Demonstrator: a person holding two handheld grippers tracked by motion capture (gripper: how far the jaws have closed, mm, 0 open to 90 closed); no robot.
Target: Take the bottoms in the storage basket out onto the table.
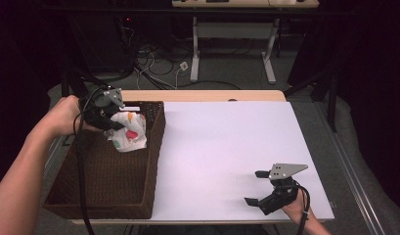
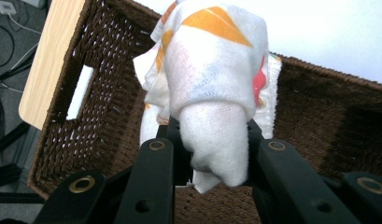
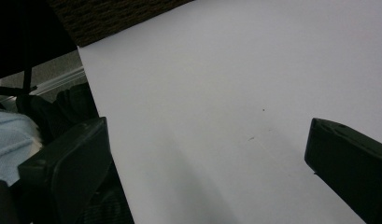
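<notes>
A white cloth [image 1: 127, 131] with orange, red and green patches hangs bunched over the far end of a dark brown wicker basket [image 1: 154, 161]. My left gripper [image 1: 115, 122] is shut on the cloth and holds it above the basket's floor. In the left gripper view the cloth [image 2: 212, 88] bulges up between the two black jaws, with the basket wall [image 2: 86, 121] behind it. My right gripper [image 1: 256, 187] rests low over the white table [image 1: 227, 142] near the front right edge, jaws wide open with nothing between them. The right gripper view shows its fingertips [image 3: 67, 163] spread apart over the bare white table [image 3: 216, 116].
The basket stands on the table's left side, with a cut-out handle [image 2: 80, 92] in its end wall. A wooden strip [image 1: 202, 95] runs along the table's far edge. Cables [image 1: 153, 63] and a desk's white legs [image 1: 194, 54] lie on the floor beyond.
</notes>
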